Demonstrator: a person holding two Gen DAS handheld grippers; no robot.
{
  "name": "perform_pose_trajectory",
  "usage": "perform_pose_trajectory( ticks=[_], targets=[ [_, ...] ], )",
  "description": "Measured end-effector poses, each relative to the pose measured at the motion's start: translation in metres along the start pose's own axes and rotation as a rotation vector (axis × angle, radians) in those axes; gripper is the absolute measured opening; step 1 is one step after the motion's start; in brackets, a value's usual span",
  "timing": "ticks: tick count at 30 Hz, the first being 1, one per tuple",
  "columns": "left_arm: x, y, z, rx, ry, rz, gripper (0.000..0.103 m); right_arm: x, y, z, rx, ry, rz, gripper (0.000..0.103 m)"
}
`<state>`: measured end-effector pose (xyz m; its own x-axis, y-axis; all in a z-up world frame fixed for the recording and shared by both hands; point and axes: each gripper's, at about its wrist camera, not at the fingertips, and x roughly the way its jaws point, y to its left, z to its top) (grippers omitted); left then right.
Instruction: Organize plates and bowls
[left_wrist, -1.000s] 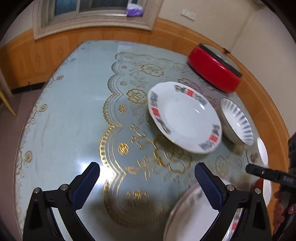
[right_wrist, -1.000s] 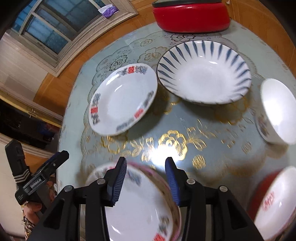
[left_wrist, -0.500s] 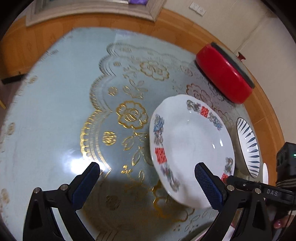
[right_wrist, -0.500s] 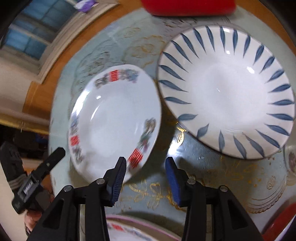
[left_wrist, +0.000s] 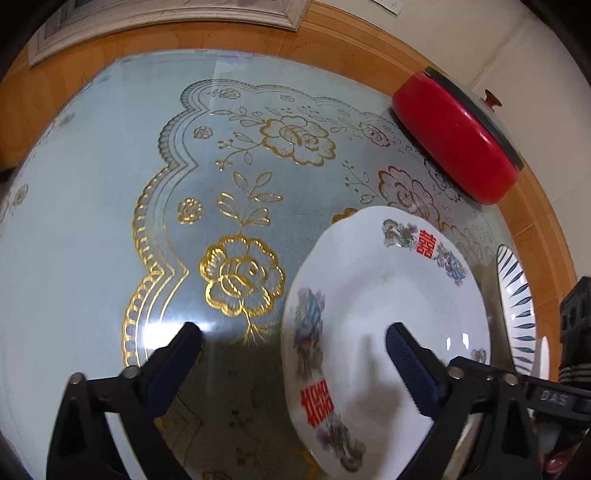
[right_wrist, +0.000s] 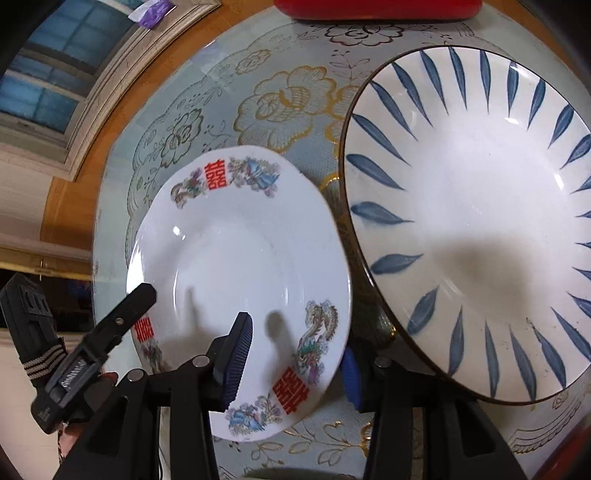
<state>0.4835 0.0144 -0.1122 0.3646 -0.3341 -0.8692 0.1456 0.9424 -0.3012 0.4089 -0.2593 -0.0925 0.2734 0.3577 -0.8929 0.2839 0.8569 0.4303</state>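
A white plate with red characters and flowers (left_wrist: 384, 302) (right_wrist: 240, 258) lies on the blue-and-gold tablecloth. My left gripper (left_wrist: 291, 347) is open wide; its right finger (left_wrist: 410, 365) is over the plate, its left finger over bare cloth. My right gripper (right_wrist: 295, 358) is open with the plate's near rim between its fingers, one finger (right_wrist: 236, 354) above the plate, the other beside its edge. A blue-leaf bowl (right_wrist: 476, 206) sits right of the plate and shows edge-on in the left wrist view (left_wrist: 517, 306).
A red lidded pot (left_wrist: 458, 136) stands at the table's far right edge, seen also at the top of the right wrist view (right_wrist: 376, 7). The wooden table rim (left_wrist: 258, 33) and a window frame (right_wrist: 74, 85) lie beyond. The left gripper shows in the right wrist view (right_wrist: 92, 354).
Both grippers have moved forward from the near plate to the character plate. The right gripper's fingers now straddle its near rim; the left gripper's right finger has come over it.
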Motion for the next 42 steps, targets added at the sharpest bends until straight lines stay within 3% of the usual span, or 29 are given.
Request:
perform_pose_trajectory(
  ticks=[1, 3, 6, 9, 16, 19, 21, 24, 28, 30, 33, 40, 42],
  targets=[
    [0.000, -0.001, 0.001, 0.018, -0.010, 0.013, 0.086, 0.002, 0.001, 0.000, -0.009, 0.001, 0.000, 0.034],
    [0.001, -0.004, 0.001, 0.062, -0.017, 0.027, 0.070, 0.006, 0.004, -0.001, -0.048, 0.006, -0.025, 0.026],
    [0.001, -0.008, -0.002, 0.111, -0.016, 0.025, 0.053, 0.013, 0.011, -0.003, -0.069, 0.016, -0.002, 0.026],
    [-0.003, -0.007, -0.009, 0.145, -0.025, 0.066, 0.052, 0.022, 0.022, -0.009, -0.091, 0.037, 0.009, 0.026],
    [-0.025, 0.005, -0.045, 0.151, -0.021, 0.072, 0.053, 0.036, 0.039, -0.027, -0.156, 0.104, 0.046, 0.028],
    [-0.033, 0.011, -0.055, 0.129, -0.031, 0.062, 0.067, 0.040, 0.049, -0.026, -0.186, 0.127, 0.047, 0.029],
    [-0.040, 0.017, -0.057, 0.096, -0.070, 0.083, 0.085, 0.042, 0.052, -0.020, -0.192, 0.117, 0.030, 0.030],
    [-0.044, 0.030, -0.050, 0.014, -0.102, 0.097, 0.095, 0.041, 0.050, -0.006, -0.161, 0.064, -0.009, 0.033],
    [-0.039, 0.039, -0.045, -0.050, -0.079, 0.044, 0.092, 0.048, 0.054, 0.011, -0.139, 0.028, -0.004, 0.033],
    [-0.036, 0.036, -0.045, -0.030, -0.084, 0.059, 0.078, 0.054, 0.063, 0.016, -0.156, 0.014, -0.014, 0.033],
    [-0.032, 0.024, -0.048, 0.034, -0.087, 0.081, 0.069, 0.067, 0.079, 0.024, -0.192, -0.002, -0.037, 0.035],
    [-0.028, 0.007, -0.056, 0.117, -0.091, 0.105, 0.068, 0.069, 0.079, 0.016, -0.269, 0.009, -0.036, 0.027],
    [-0.030, 0.009, -0.056, 0.094, -0.096, 0.129, 0.056, 0.068, 0.077, 0.015, -0.266, 0.013, -0.019, 0.026]
  ],
)
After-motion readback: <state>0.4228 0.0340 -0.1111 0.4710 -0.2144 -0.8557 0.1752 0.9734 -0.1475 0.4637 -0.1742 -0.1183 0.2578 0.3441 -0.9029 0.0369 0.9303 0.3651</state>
